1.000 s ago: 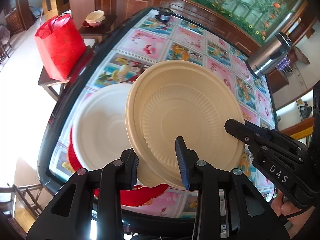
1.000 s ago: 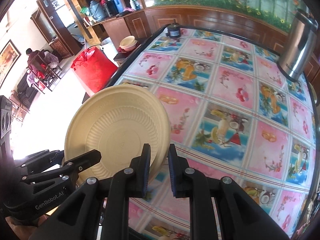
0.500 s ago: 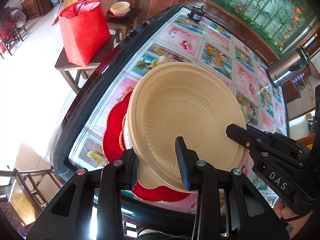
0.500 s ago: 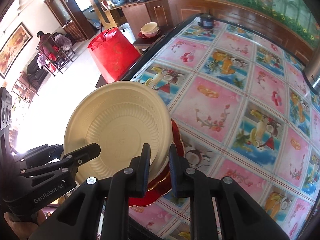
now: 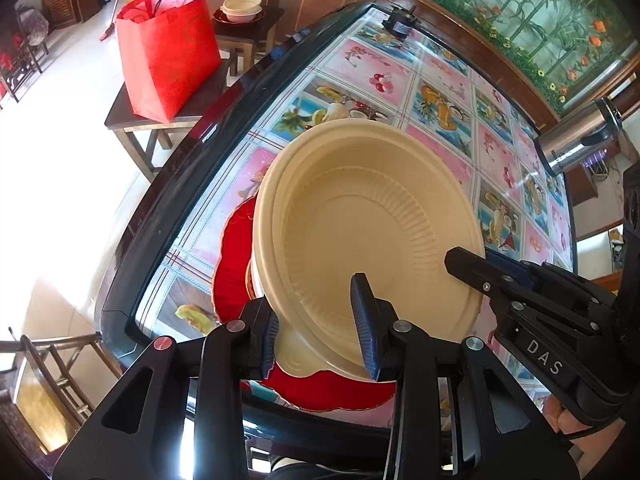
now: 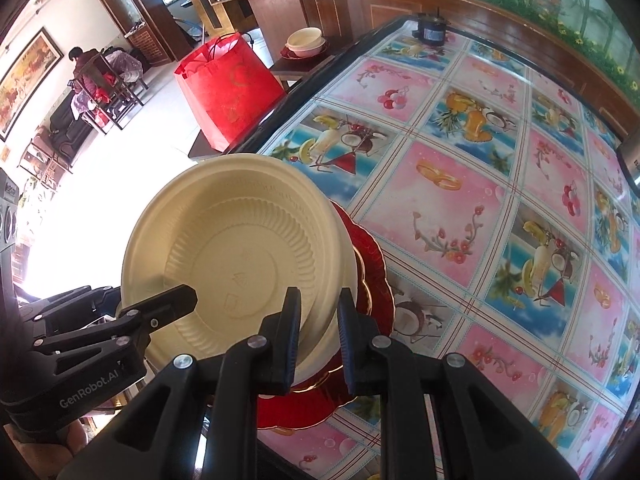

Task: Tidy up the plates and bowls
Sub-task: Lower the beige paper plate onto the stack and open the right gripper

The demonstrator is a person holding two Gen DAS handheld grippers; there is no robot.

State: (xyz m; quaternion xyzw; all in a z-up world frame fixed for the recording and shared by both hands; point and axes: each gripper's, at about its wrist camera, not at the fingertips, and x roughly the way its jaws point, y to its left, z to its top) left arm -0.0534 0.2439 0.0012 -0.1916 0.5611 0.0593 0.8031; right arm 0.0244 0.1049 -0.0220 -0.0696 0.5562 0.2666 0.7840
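A cream ribbed bowl [image 5: 368, 224] is held by both grippers, tilted, over a red scalloped plate [image 5: 234, 248] near the table's left edge. My left gripper [image 5: 320, 336] is shut on the bowl's near rim. My right gripper [image 6: 318, 332] is shut on the opposite rim; it also shows in the left wrist view [image 5: 520, 280]. The bowl [image 6: 236, 256] covers most of the red plate [image 6: 372, 276]. A pale rim [image 5: 252, 280] of another bowl shows under it on the plate.
The table [image 6: 460, 208] has a fruit-patterned cloth under glass with a dark rim. A steel thermos [image 5: 576, 140] stands at the far right. A red bag [image 5: 168, 48] and stacked bowls [image 5: 242, 6] sit on side tables to the left. A small black object [image 6: 430, 30] is at the far end.
Both grippers have carried the bowl toward the near left table edge and lower, over the red plate. The white bowl on the plate is now almost fully covered.
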